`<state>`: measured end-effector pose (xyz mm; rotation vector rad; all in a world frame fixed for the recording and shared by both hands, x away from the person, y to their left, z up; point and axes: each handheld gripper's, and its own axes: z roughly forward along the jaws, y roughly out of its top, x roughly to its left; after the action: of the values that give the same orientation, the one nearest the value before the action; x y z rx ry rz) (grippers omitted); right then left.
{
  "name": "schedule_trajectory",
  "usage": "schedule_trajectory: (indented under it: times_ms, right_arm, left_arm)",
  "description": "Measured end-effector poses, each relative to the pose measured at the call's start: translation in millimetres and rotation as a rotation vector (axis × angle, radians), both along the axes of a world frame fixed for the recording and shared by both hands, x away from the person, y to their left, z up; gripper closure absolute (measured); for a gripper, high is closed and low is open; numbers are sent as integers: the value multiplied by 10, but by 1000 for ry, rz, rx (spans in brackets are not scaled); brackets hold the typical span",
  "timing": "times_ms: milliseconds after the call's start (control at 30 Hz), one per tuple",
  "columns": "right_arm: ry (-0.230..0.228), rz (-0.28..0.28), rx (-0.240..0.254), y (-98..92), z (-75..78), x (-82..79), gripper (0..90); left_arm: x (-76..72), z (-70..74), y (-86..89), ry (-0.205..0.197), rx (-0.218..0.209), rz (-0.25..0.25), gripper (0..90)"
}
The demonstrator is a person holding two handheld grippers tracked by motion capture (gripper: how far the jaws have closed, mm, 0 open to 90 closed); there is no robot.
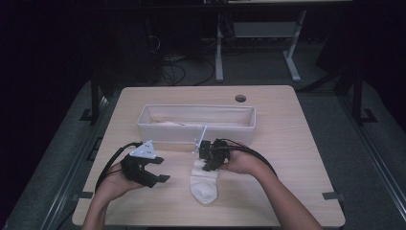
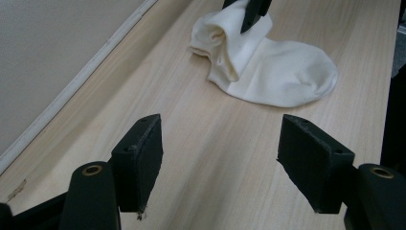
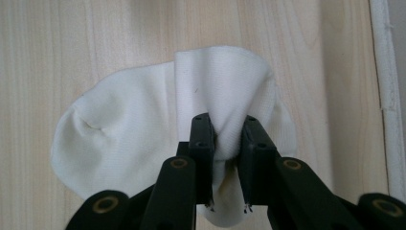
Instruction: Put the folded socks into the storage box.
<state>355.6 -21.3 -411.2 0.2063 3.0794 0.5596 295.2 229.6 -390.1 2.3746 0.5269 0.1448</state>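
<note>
A white sock [image 1: 204, 184] lies on the wooden table [image 1: 287, 143] in front of the bin, its toe toward the person. My right gripper [image 1: 208, 165] is shut on the sock's cuff end, which it has pinched and folded back over the foot part; the right gripper view shows the cloth of the sock [image 3: 143, 124] squeezed between the right gripper [image 3: 229, 143] pads. The left gripper [image 1: 160, 168] rests to the left of the sock, open, nothing between its fingers. In the left gripper view the sock [image 2: 282, 72] lies ahead of the wide-set left gripper [image 2: 220, 148].
A long white fabric bin [image 1: 196, 123] stands across the middle of the table just behind both grippers, with something pale inside. A round cable hole [image 1: 240, 98] sits near the far edge. Bare tabletop lies to the right of the sock.
</note>
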Motion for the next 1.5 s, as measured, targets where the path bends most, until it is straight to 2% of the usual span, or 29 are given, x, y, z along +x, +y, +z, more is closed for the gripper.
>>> schedule_trajectory:
  times_ms: [600, 867, 1200, 1400, 1500]
  right_arm:
    - [17, 0, -12, 30, -120, 53, 744]
    - [21, -9, -12, 35, -134, 66, 664]
    - [16, -37, 9, -45, -45, 67, 530]
    - [12, -37, 39, -104, 33, 63, 521]
    - [10, -41, 57, -133, 59, 82, 569]
  left_arm:
    - [-1, 10, 13, -1, 3, -3, 322]
    - [1, 5, 30, 1, -3, 5, 322]
    - [-4, 0, 9, 4, 0, -1, 323]
    - [-4, 2, 0, 3, 0, -2, 323]
    - [-6, 9, -6, 0, 0, -6, 323]
